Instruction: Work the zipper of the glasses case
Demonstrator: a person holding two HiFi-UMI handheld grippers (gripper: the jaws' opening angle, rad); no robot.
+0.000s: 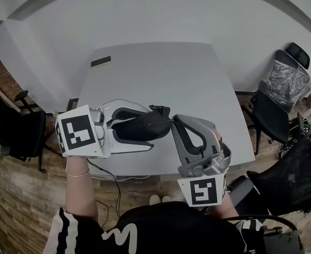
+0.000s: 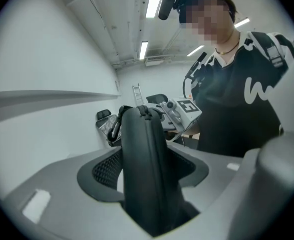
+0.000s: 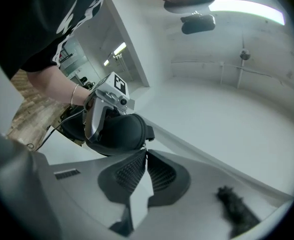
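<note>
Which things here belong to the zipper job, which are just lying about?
Job: glasses case, zipper pull, left gripper clamping the case, right gripper pinching the pull.
Lying about: dark flat object on the table, office chairs.

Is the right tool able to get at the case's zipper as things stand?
Probably yes. The left tool grips the case, zipper end toward the right tool, whose closed tips sit at it; nothing is between.

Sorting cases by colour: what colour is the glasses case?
The oval zippered glasses case is plain black; the left gripper view shows it best.
</note>
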